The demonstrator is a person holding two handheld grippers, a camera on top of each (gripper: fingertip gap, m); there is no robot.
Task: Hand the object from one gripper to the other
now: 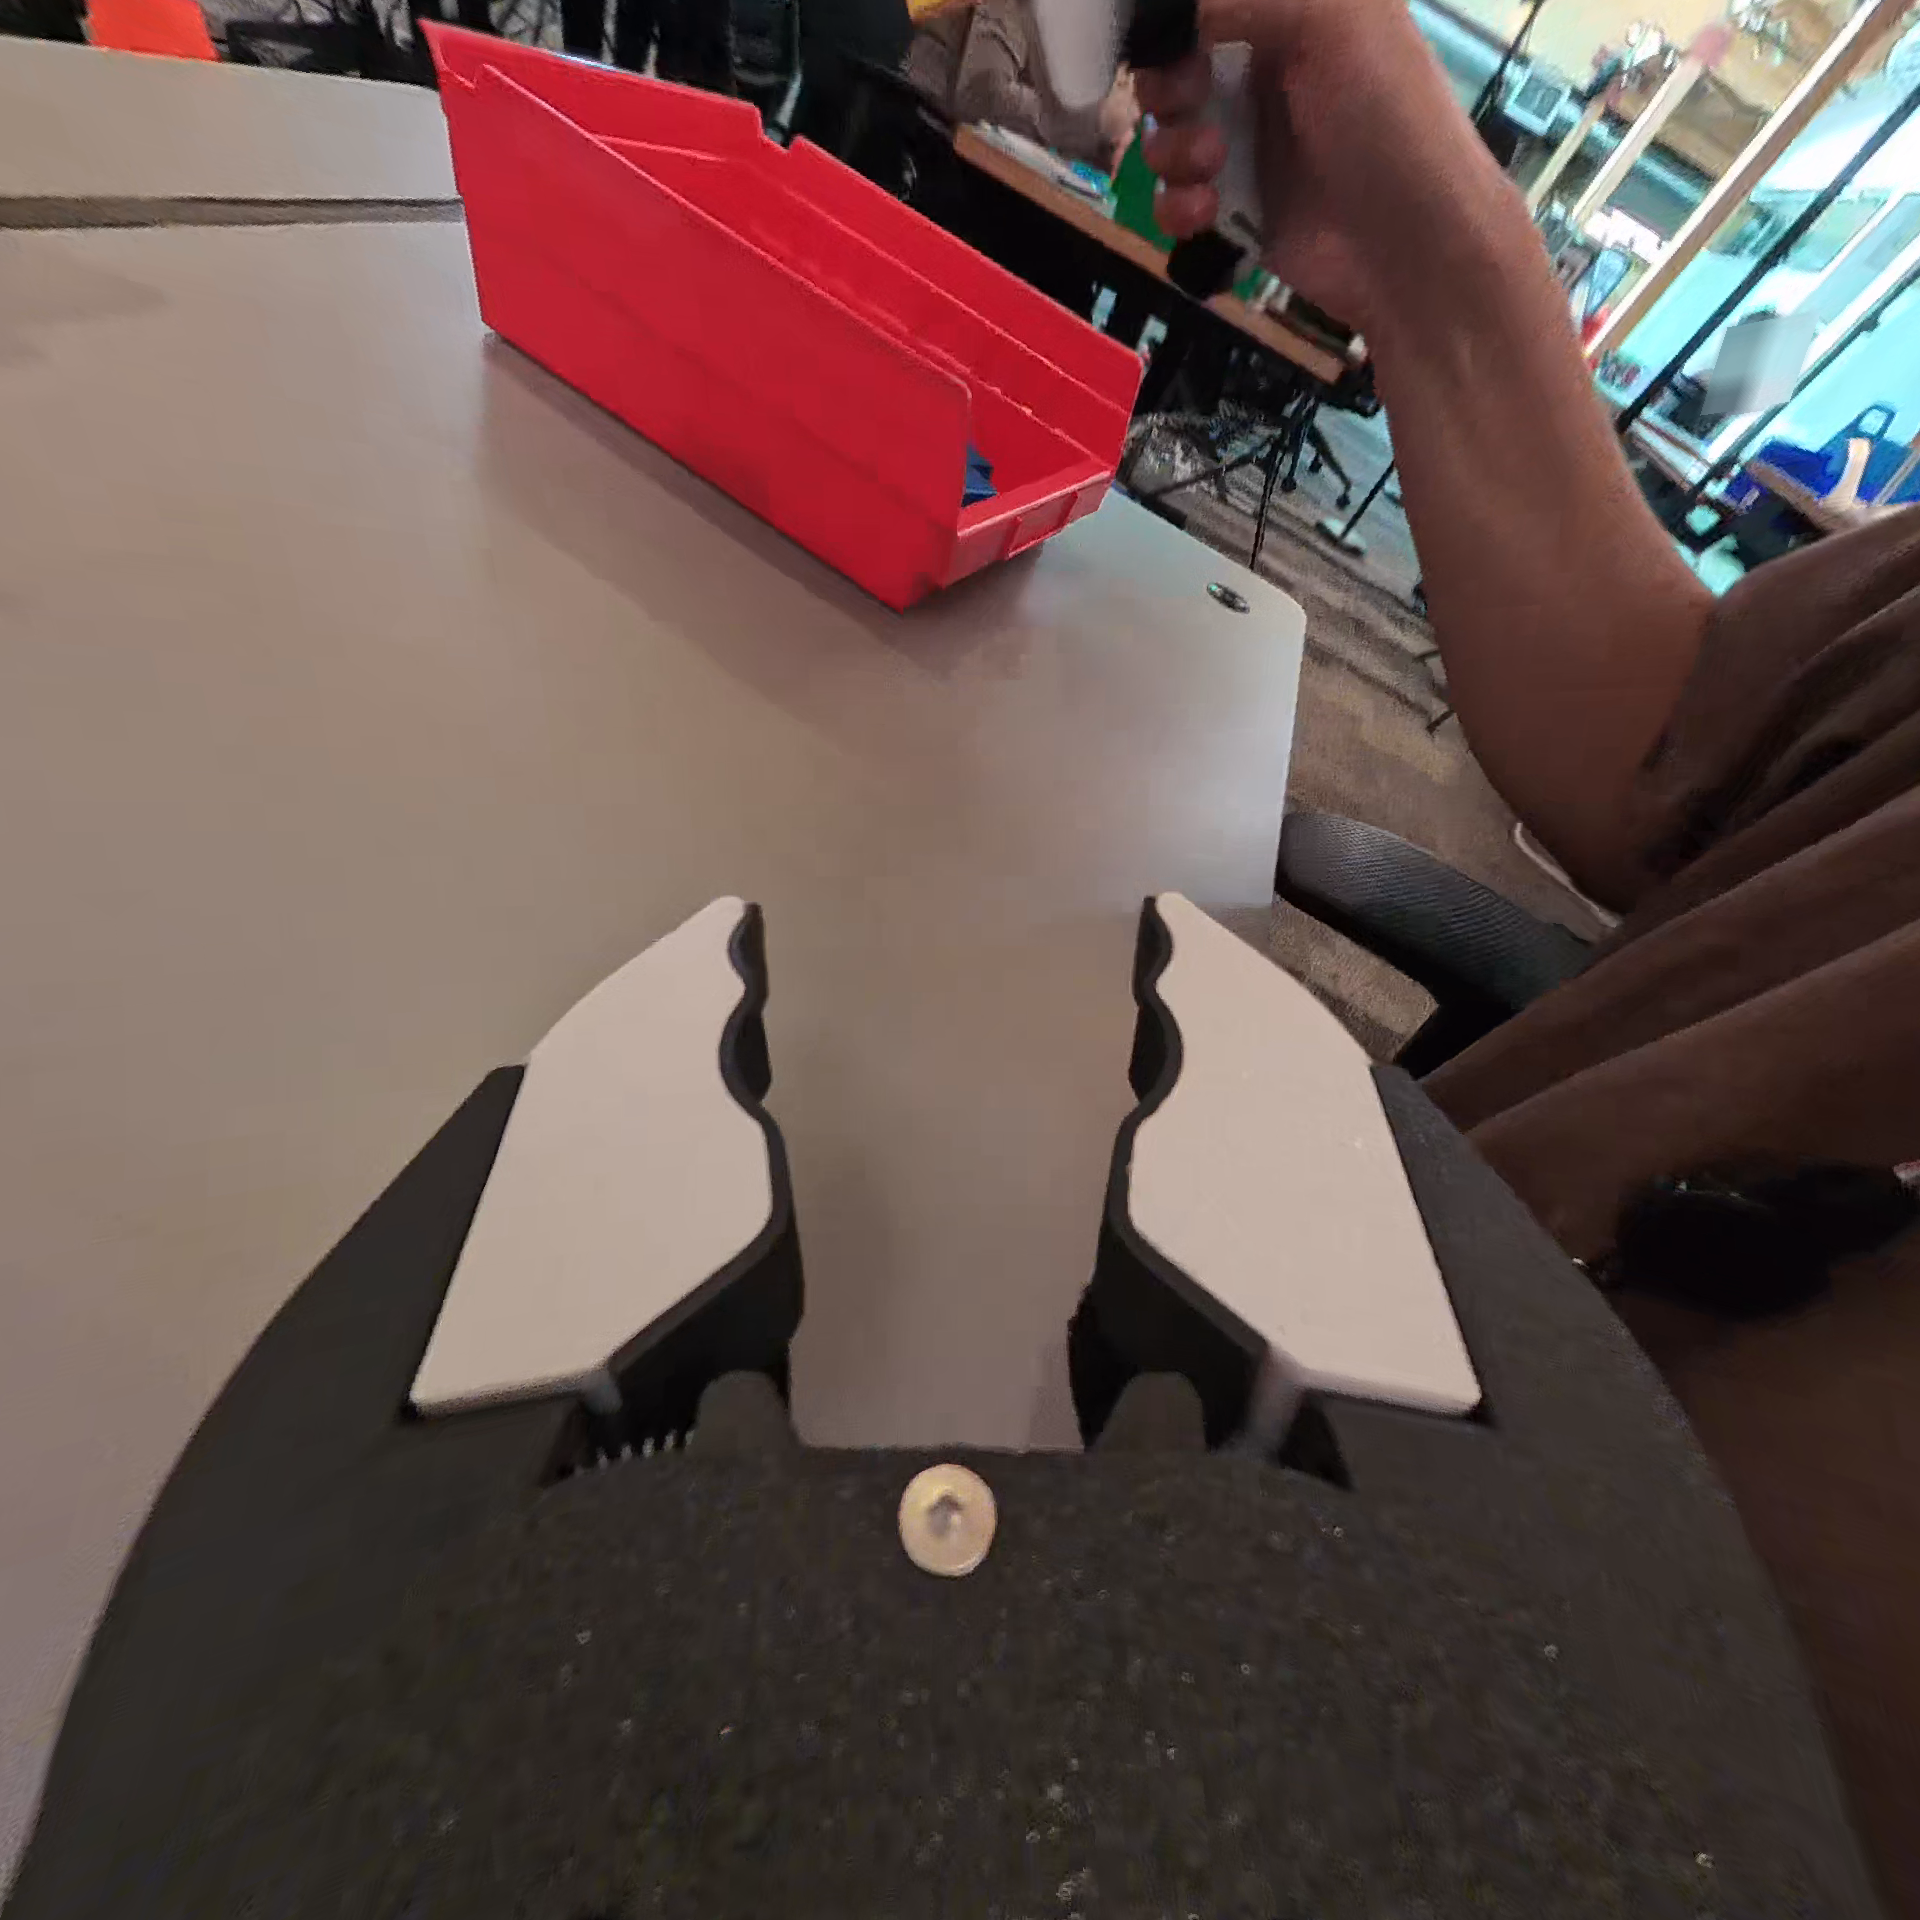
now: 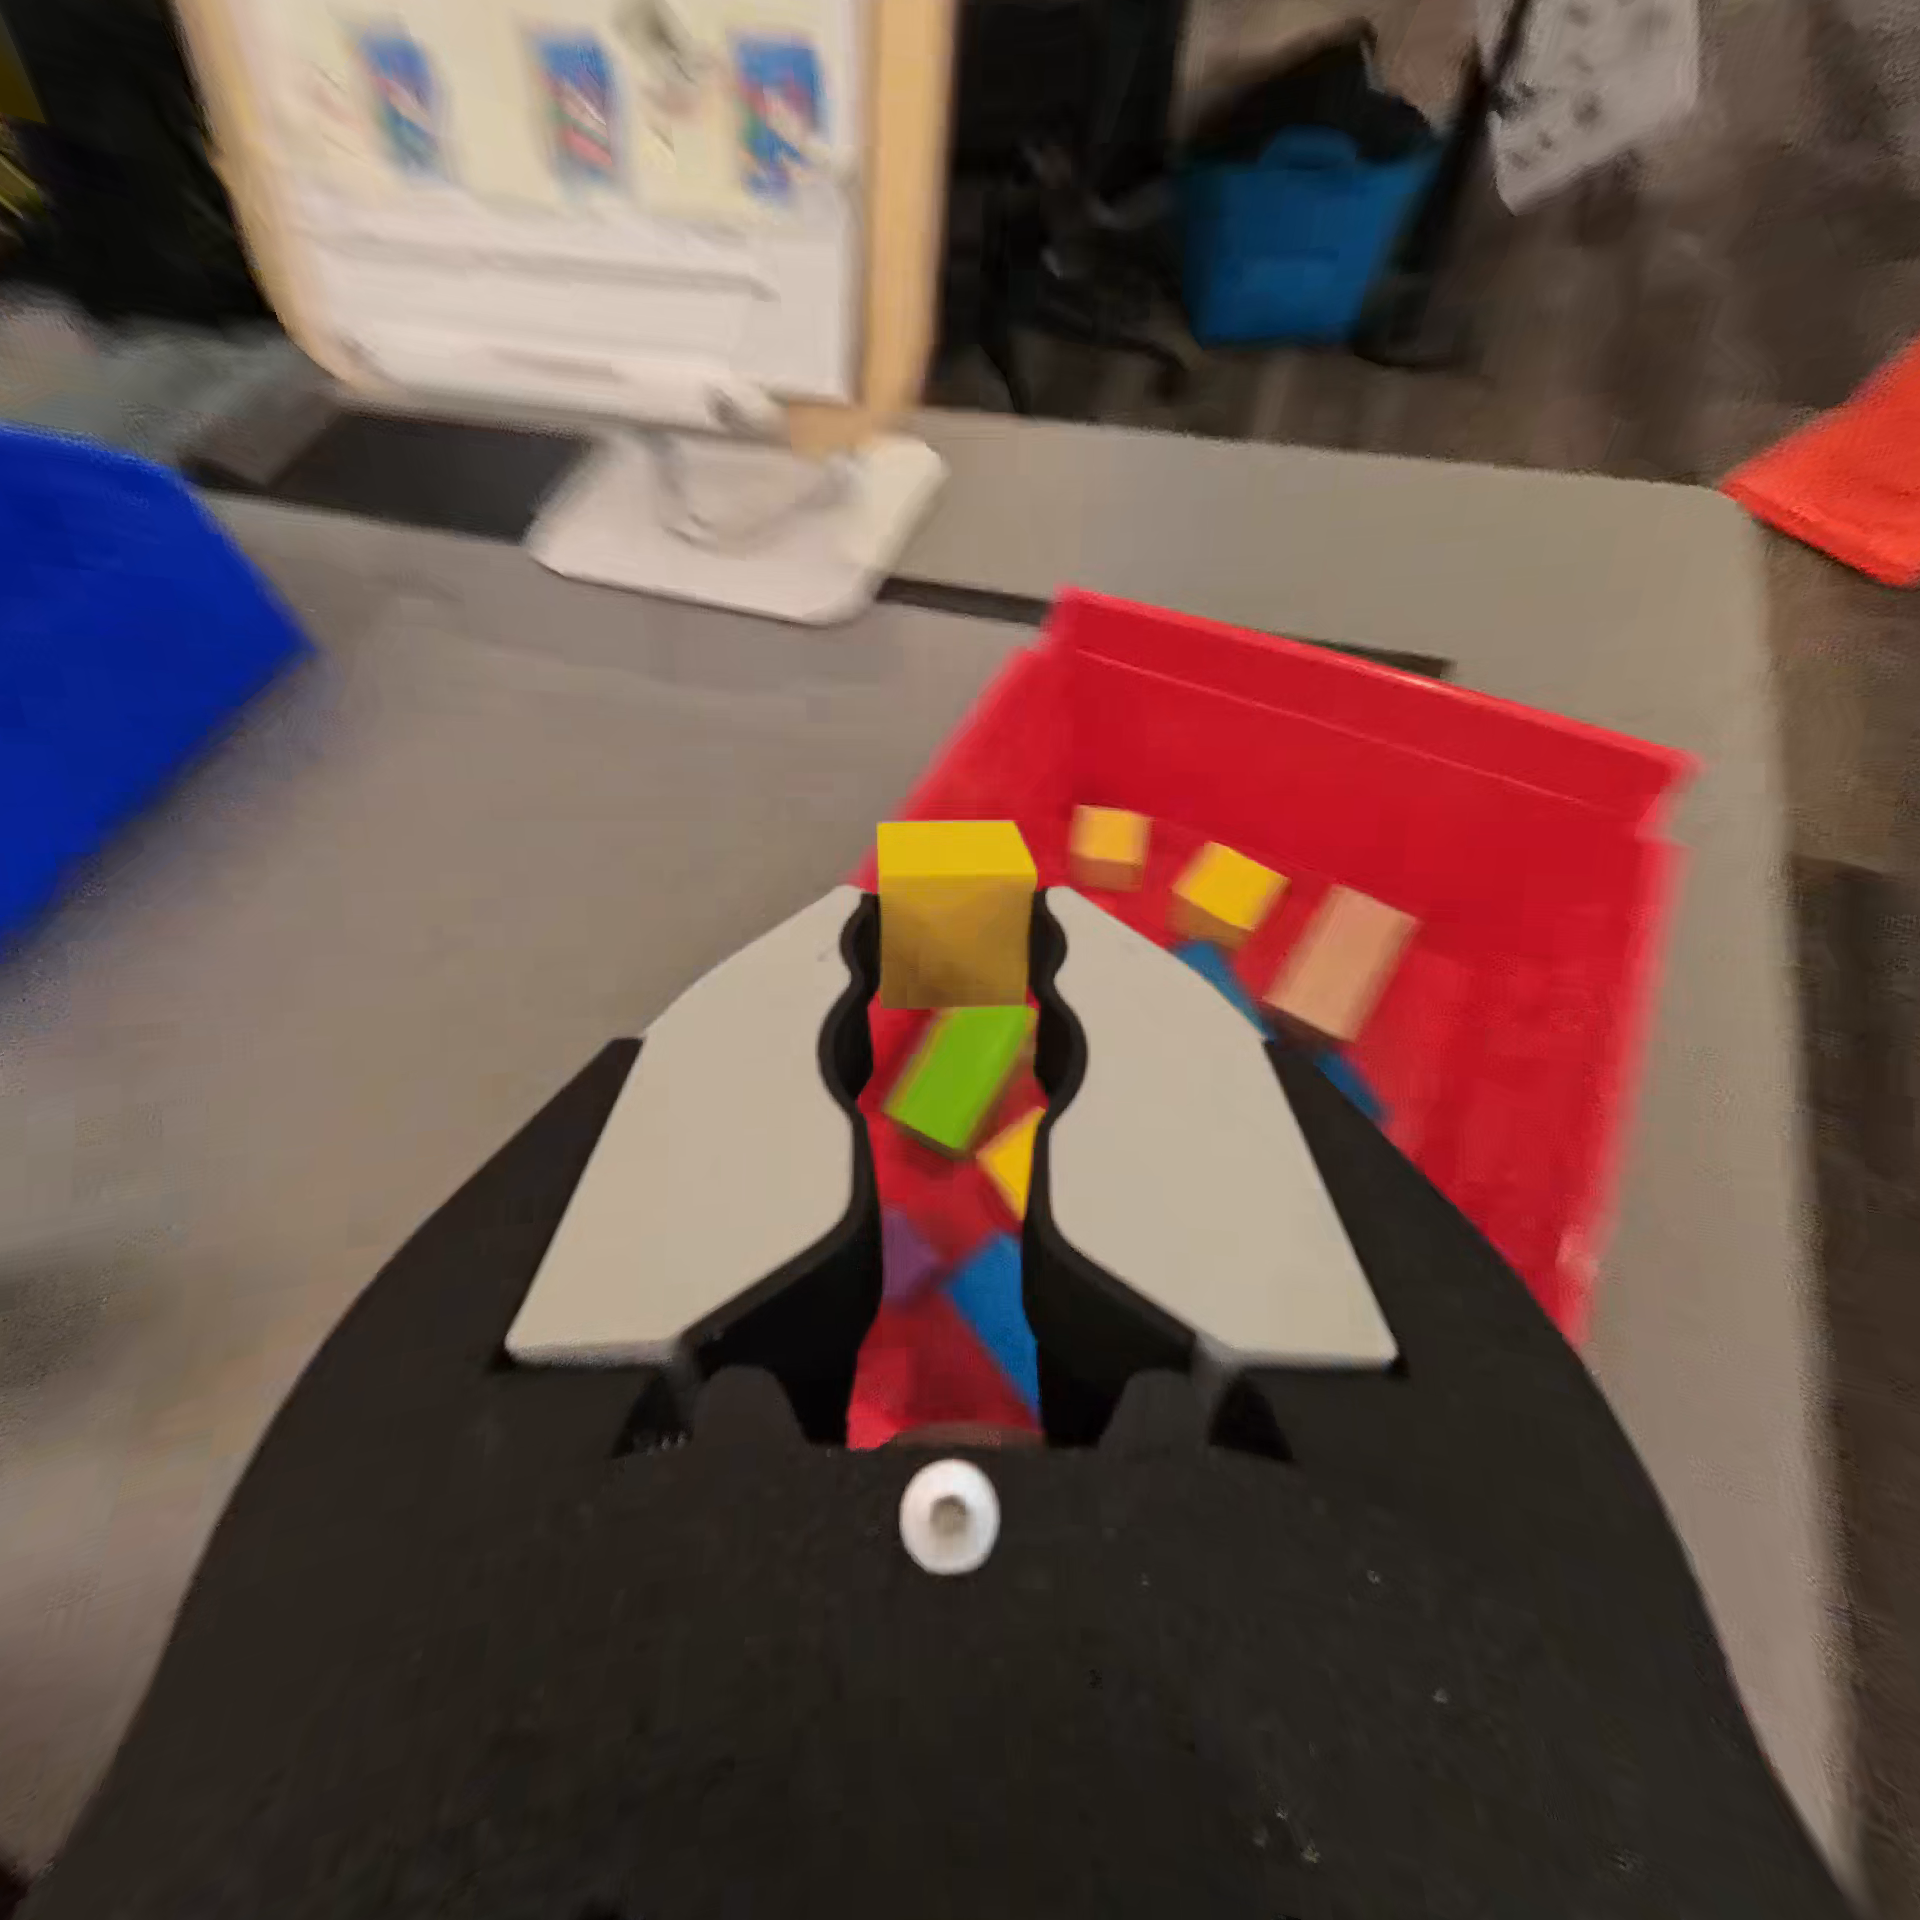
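Right wrist view shows the right gripper [image 2: 956, 914] pinching a yellow cube [image 2: 954, 914] above the red bin [image 2: 1455, 769], so transfer is pending: bring it between the spread, empty fingers of the left gripper [image 1: 951, 914]

Blocks [image 2: 1226, 891] are lying in the bin [image 2: 1507, 831], which is sitting on the table [image 2: 520, 831], right of the stand [image 2: 727, 530].

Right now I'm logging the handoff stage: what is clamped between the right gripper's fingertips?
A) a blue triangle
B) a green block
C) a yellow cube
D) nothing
C: in the right wrist view the right gripper pinches a yellow cube at its fingertips, above the red bin.
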